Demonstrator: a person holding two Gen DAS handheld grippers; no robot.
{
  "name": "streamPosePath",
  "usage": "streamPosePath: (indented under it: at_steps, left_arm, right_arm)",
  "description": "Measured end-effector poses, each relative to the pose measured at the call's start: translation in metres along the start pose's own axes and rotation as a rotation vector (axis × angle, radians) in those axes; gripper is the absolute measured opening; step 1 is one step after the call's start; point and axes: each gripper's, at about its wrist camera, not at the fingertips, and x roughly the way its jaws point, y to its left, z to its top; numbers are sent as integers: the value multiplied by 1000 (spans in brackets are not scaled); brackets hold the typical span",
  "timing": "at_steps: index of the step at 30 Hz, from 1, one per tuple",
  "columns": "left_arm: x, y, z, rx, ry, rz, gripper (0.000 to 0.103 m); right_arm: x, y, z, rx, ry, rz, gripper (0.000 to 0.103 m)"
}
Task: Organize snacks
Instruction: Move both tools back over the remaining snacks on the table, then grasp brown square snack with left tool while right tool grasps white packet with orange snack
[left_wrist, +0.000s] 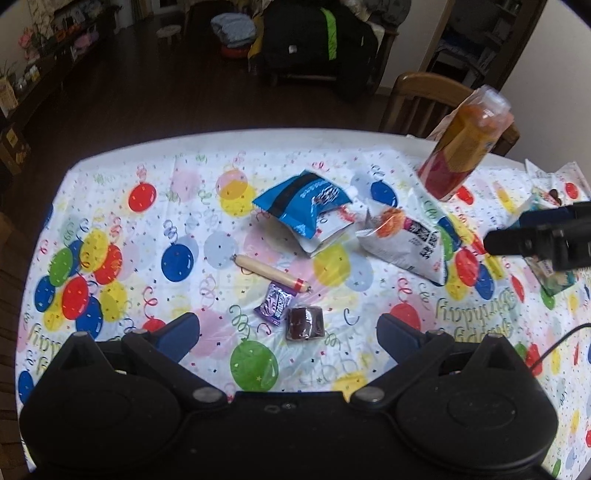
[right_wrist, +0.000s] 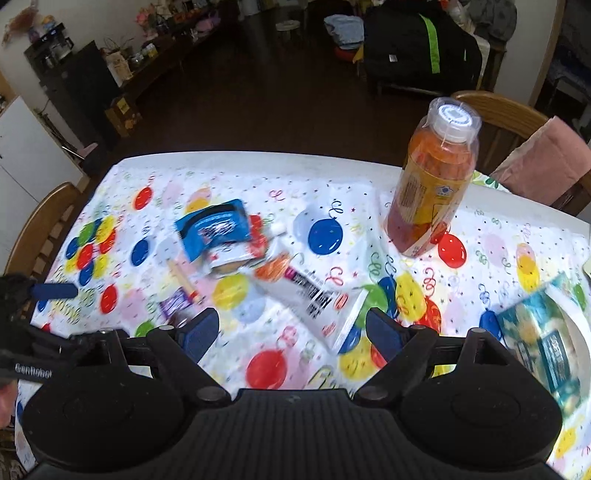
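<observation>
The worktop (left_wrist: 110, 177) is covered by a white party cloth (left_wrist: 207, 221) printed with coloured balloons, streamers and "Happy Birthday" in script, read upside down at the lower left and lower right of the left wrist frame. Going left to right in that frame, a tan sausage stick (left_wrist: 271, 274) with a red end lies near centre, just below it a purple candy wrapper (left_wrist: 276, 302) and a dark brown wrapped square (left_wrist: 305, 323) side by side; their print is too small to read. Above, a blue snack bag (left_wrist: 301, 201) overlaps a white pouch (left_wrist: 328, 229), then a white packet (left_wrist: 402, 242) with black characters and a barcode, then an orange drink bottle (left_wrist: 463, 146) with a yellow label standing at upper right. The left gripper (left_wrist: 288, 326) hangs over the cloth, fingers apart and empty. The right gripper (right_wrist: 291, 328) is likewise spread wide, with a teal box (right_wrist: 543, 343) at the right edge; "GenRobot" is printed on the gripper at lower left of the right wrist frame. Beyond lie dark flooring, wooden chairs (right_wrist: 495, 110) and a black bag (right_wrist: 417, 44).
</observation>
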Motion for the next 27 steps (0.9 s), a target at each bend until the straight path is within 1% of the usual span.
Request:
streamPosePath:
  at_steps: [4,10,15,21,23,24,26,27]
  left_arm:
    - [22,3,5,-17,41,-7,97]
    - [49,3,9,-53,97,-15,91]
    - [68,-1,10,-50,141,-15,82]
    - [89,1,9,-88,204,-30,68]
    - [93,0,7,-83,214,-33,64]
    - [94,-1,7,-81,219,-38,63]
    - [97,-2,6,-82,229,-49,59]
    - [98,-3,5,-81,234,-53,58]
  right_arm:
    - [28,-10,13,15,26,-8,87]
    - [61,-14,22,-17,63,-5,87]
    - [85,-12,24,-65,93,-4,87]
    - [108,-10,24,-120,93,-16,86]
    - [113,-9,23,-127,98,-13,77]
    - [116,-9,22,-130,102,-12,75]
    - [119,-8,19,-138,107,-12,66]
    - [121,-7,17,-142,111,-10,63]
